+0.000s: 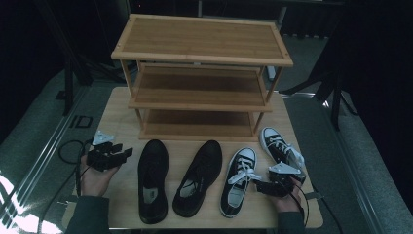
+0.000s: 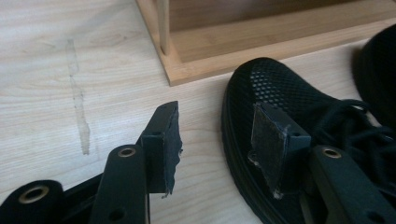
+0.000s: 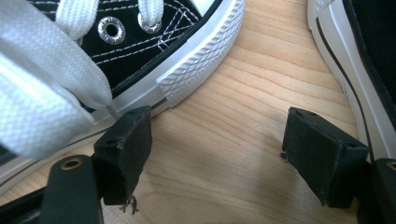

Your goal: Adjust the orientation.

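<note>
Wooden table (image 1: 122, 112), frame centre, carries three-tier shoe rack (image 1: 200, 73) and four shoes in row below it. Left gripper (image 1: 109, 155), lower left, jaws apart, empty; black mesh shoe (image 2: 285, 107) just right of them, its toe behind right-hand pad (image 2: 268, 140). Right gripper (image 3: 215, 154) jaws apart over bare wood between two black-and-white canvas sneakers: one (image 3: 140, 51) just beside left pad (image 3: 126, 149), other (image 3: 355, 70) at right edge.

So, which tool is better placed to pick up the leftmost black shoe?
The left tool. It sits open just beside the leftmost black shoe, with one jaw already over the toe in the left gripper view. The right tool is open between the two sneakers, far from it.
</note>
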Available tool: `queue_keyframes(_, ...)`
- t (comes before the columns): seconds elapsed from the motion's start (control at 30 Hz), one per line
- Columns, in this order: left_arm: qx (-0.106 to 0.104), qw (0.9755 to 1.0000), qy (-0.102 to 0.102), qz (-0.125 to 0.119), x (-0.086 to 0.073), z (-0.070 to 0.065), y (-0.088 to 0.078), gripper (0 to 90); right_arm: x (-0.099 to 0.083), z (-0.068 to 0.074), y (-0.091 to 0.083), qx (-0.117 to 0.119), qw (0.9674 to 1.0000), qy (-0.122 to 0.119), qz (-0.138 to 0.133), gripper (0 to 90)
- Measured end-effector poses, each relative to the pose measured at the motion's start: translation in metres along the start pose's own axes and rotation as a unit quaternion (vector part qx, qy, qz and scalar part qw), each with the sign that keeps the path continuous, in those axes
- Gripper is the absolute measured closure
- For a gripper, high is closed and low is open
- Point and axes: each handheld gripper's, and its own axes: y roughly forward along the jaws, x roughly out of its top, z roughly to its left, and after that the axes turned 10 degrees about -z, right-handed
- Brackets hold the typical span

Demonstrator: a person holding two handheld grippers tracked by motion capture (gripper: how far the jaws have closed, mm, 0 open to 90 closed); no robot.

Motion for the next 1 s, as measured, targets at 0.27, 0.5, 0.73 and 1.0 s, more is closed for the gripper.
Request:
queue_keyframes(0.27,-0.028,0.9994,-0.002,-0.019,0.007,-0.003,-0.027,57.4,0.0,0.0,0.0,0.0,1.0,0.0,0.0,24.1)
queue_keyframes(0.5,-0.045,0.9987,0.012,0.019,0.013,-0.022,-0.027,56.7,0.0,0.0,0.0,0.001,1.0,-0.001,0.0,24.1)
queue_keyframes(0.73,-0.048,0.9979,0.031,0.031,0.02,-0.037,-0.037,54.9,0.0,0.0,0.0,0.001,1.0,-0.001,0.0,24.1)
queue_keyframes(1.0,-0.065,0.9959,0.038,0.05,0.026,-0.048,-0.047,53.8,0.0,0.0,0.0,0.001,1.0,-0.001,0.0,24.1)
